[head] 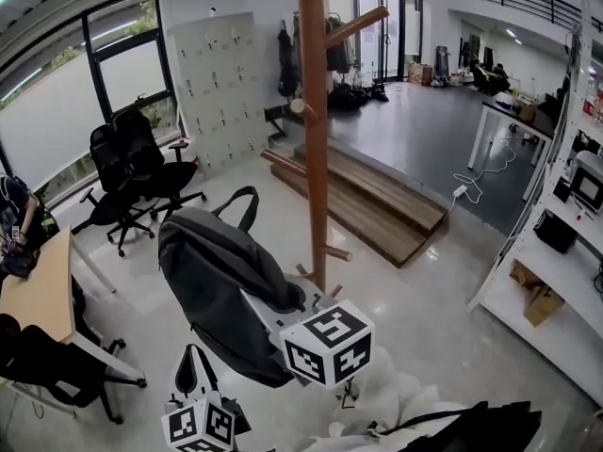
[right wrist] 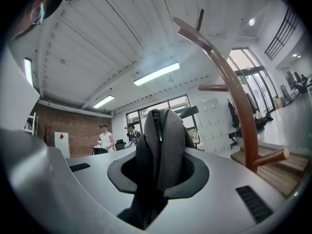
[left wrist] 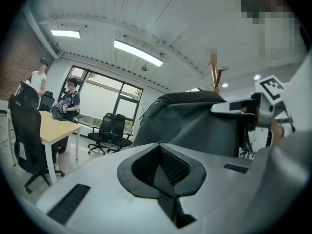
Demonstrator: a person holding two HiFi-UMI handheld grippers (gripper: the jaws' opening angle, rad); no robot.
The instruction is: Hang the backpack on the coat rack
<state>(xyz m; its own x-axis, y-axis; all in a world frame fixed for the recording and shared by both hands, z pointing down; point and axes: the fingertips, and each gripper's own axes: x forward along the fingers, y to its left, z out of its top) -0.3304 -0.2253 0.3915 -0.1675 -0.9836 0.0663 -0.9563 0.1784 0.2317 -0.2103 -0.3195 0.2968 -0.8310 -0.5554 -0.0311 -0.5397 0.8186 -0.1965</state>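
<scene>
Left claw (left wrist: 163,172) is nearest, low in the head view. Its jaws are together. A black strap loop (head: 193,373) shows right by its marker cube; can't tell if it's pinched. Right claw (right wrist: 158,175) is clamped on a fold of grey mesh with a zipper, part of the backpack (head: 221,285).

The backpack is dark grey and held in the air just left of the coat rack (head: 313,130), level with its low pegs. It is on no peg. Its top handle points to the far side. Can't tell if its right edge touches the rack's base struts.

The rack is a brown wooden pole. One long peg (head: 356,26) angles up to the right and a short peg (head: 336,252) sits low.

- Near right of the rack foot: a heap of white fabric (head: 396,398) with a black item (head: 485,427) on it.
- Far left: two black office chairs (head: 137,172) by the big windows.
- Near left: a wooden counter (head: 42,295) with another black chair (head: 47,365) tucked at it.
- Two people (left wrist: 70,99) are at that counter in the left gripper view.
- Far side: white lockers (head: 221,88) against the wall.
- Behind the pole: a wooden step platform (head: 372,201) running right.
- Right edge: white shelving (head: 556,285) holding boxes and gear.

The floor is pale and glossy. The ceiling is white and panelled with strip lights. A brick wall shows in the right gripper view.
</scene>
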